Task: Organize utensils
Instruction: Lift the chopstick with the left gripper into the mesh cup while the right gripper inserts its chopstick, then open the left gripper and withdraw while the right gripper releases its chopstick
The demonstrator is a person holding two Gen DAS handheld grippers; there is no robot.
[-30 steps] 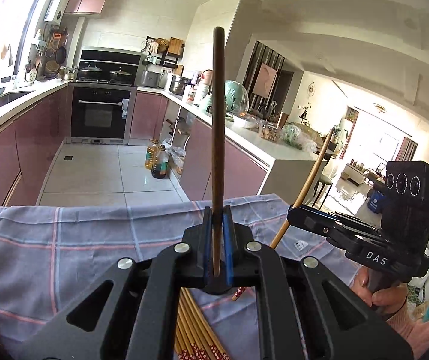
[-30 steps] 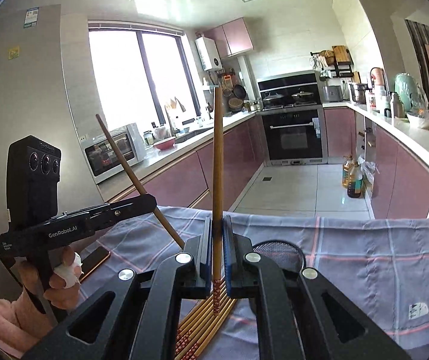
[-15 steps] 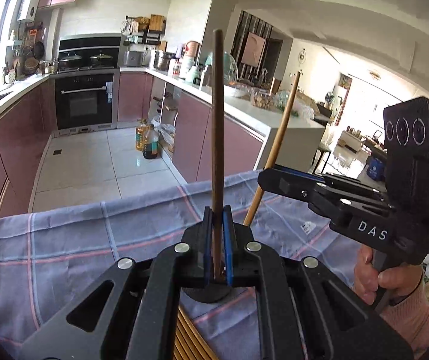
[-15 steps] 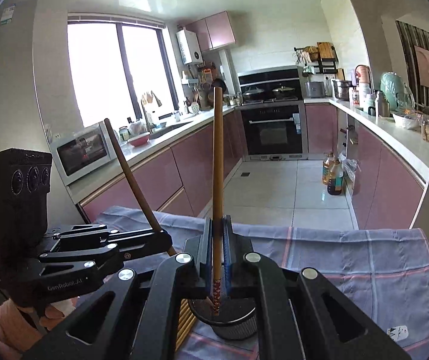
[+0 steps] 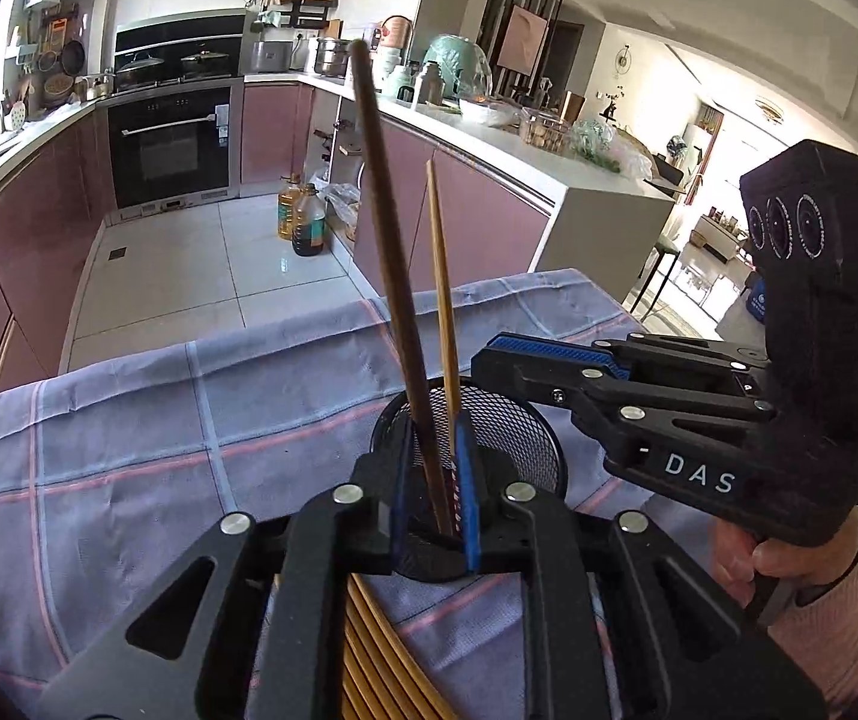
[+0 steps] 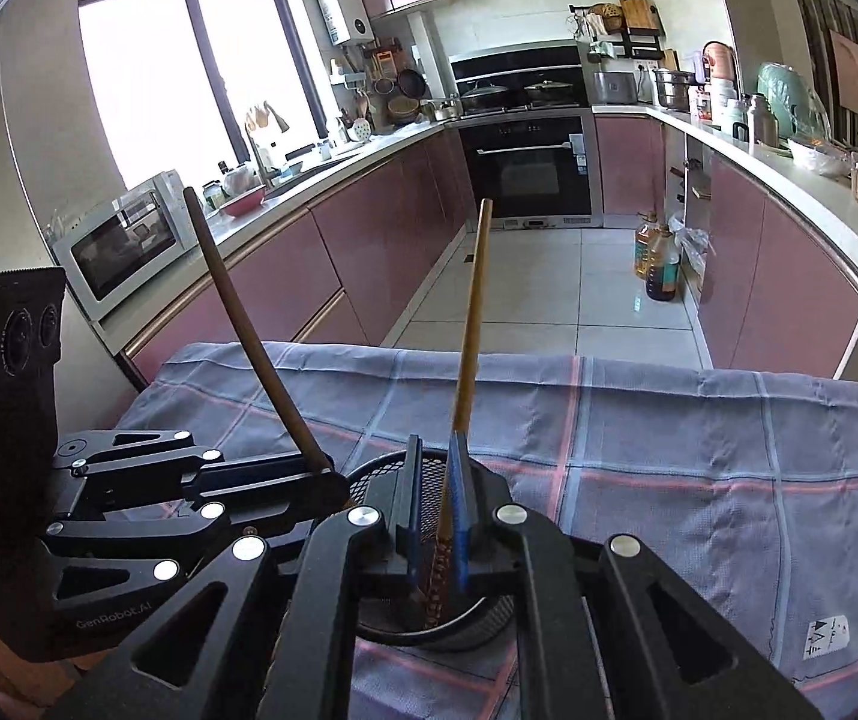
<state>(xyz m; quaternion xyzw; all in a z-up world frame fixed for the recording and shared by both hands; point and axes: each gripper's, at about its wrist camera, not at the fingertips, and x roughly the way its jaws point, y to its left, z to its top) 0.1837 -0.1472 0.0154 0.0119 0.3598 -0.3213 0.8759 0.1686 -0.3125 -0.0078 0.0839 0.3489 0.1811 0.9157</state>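
Note:
A black mesh cup (image 5: 513, 432) (image 6: 477, 618) stands on the blue checked cloth (image 5: 129, 420). My left gripper (image 5: 434, 480) hovers over the cup's rim. Its jaws are opening, and the dark chopstick (image 5: 387, 240) stands loose and tilted between the pads, its lower end in the cup. My right gripper (image 6: 435, 498) sits over the same cup from the other side, jaws opening. The light chopstick (image 6: 471, 330) leans on the right-hand pad, its patterned end down in the cup. Each view shows the other gripper (image 5: 483, 360) (image 6: 333, 480) beside the cup.
Several more chopsticks (image 5: 369, 648) lie bundled on the cloth under my left gripper. The cloth's far edge (image 6: 489, 354) drops to the tiled kitchen floor, where oil bottles (image 5: 303, 222) stand. A hand in a pink sleeve (image 5: 813, 588) holds the right gripper.
Both grippers came down and closer together over the mesh cup. The chopsticks, gripped upright before, now tilt loosely between parted pads with their lower ends inside the cup.

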